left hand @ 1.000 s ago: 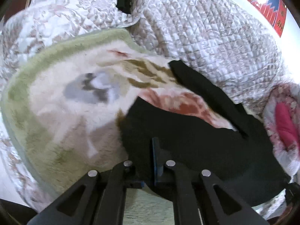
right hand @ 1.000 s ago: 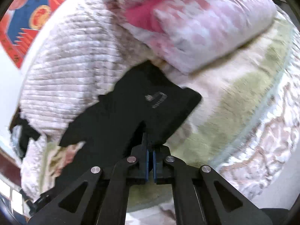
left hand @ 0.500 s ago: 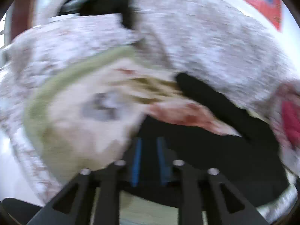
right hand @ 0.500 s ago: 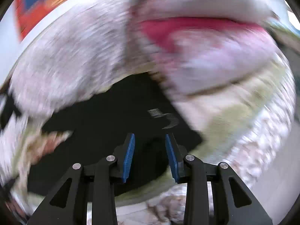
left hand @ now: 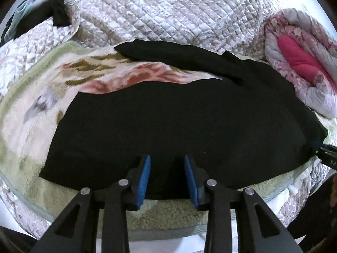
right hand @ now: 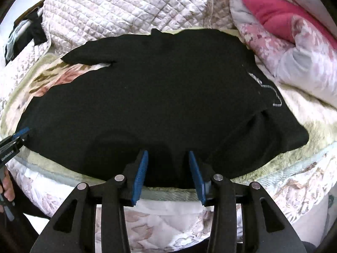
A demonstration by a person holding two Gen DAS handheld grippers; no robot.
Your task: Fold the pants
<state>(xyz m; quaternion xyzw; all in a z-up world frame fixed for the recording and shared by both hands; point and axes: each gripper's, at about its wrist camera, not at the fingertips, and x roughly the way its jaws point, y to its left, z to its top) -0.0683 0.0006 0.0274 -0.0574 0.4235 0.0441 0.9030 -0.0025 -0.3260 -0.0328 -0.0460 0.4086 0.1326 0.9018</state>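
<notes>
My feeds are sharp and evenly lit, fisheye-bent with dark corners; the black pants [left hand: 168, 122] show no detail.

Lettering on the side of the left gripper [right hand: 12, 142], seen at the left edge of the right wrist view: white characters run along the black body, the start reading roughly "Gen", the remainder too small to make out. Lettering on the right gripper [left hand: 325, 154], at the right edge of the left wrist view: a white fragment, perhaps "DA", cut off by the frame. Silver printed mark on the black pants [right hand: 147, 105], near their right edge in the right wrist view: a logo with small characters above a hooked outline, seen edge-on and not legible. No other text, number or sign can be read
</notes>
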